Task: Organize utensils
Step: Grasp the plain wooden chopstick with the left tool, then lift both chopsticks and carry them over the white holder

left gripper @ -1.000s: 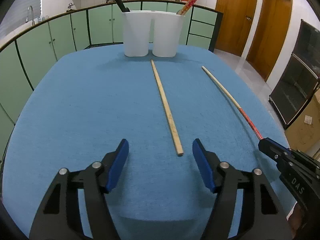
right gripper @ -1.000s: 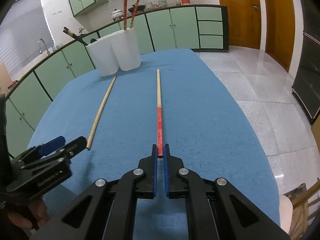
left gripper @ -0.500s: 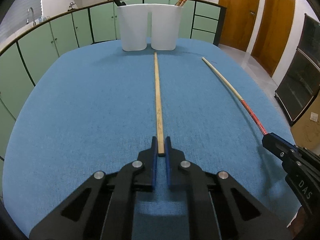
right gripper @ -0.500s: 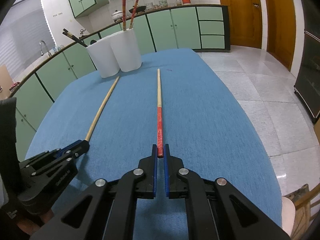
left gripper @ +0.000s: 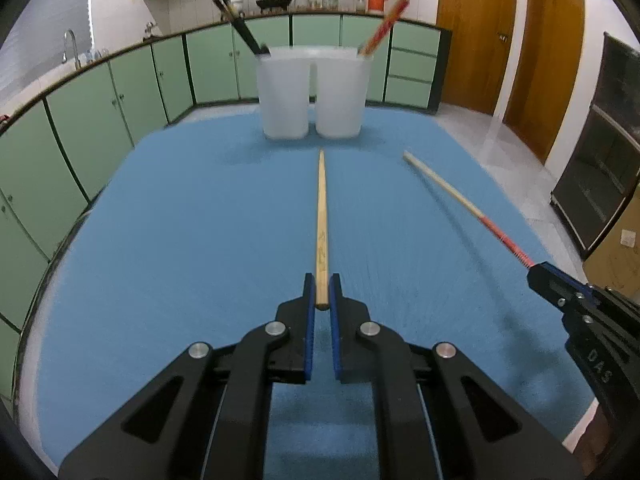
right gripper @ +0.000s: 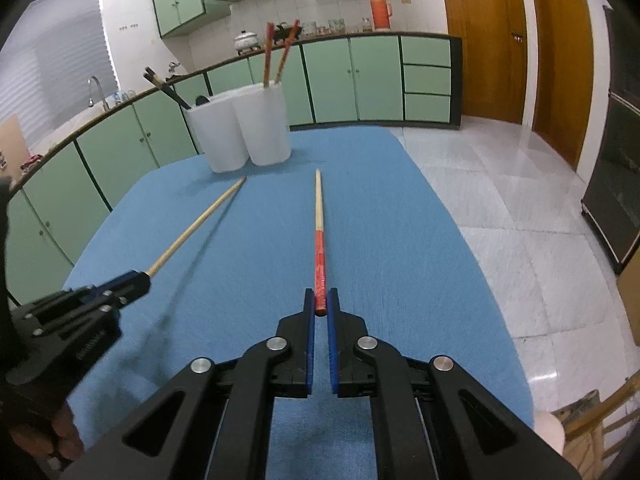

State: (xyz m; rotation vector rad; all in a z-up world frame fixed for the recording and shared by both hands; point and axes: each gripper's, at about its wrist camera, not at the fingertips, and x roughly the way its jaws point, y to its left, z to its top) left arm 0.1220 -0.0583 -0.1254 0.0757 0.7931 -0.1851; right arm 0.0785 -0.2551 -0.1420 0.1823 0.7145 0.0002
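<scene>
Left claw [left gripper: 322, 294] clamped on near end of plain wooden chopstick [left gripper: 321, 216], lifted above blue-clothed counter [left gripper: 180, 240]. Right claw [right gripper: 320, 306] clamped on red-handled wooden chopstick [right gripper: 319, 232], both pointing toward two white plastic holders [left gripper: 312, 92] at far counter edge.

We look forward and down along each gripper's fingers, close above the blue table [left gripper: 160, 240]. Both views share the two white cups [right gripper: 244, 136] and green cabinets [left gripper: 120, 92] beyond.

Green cabinets [left gripper: 132, 84], wooden doors [left gripper: 468, 32], orange thermos [right gripper: 380, 6]
</scene>
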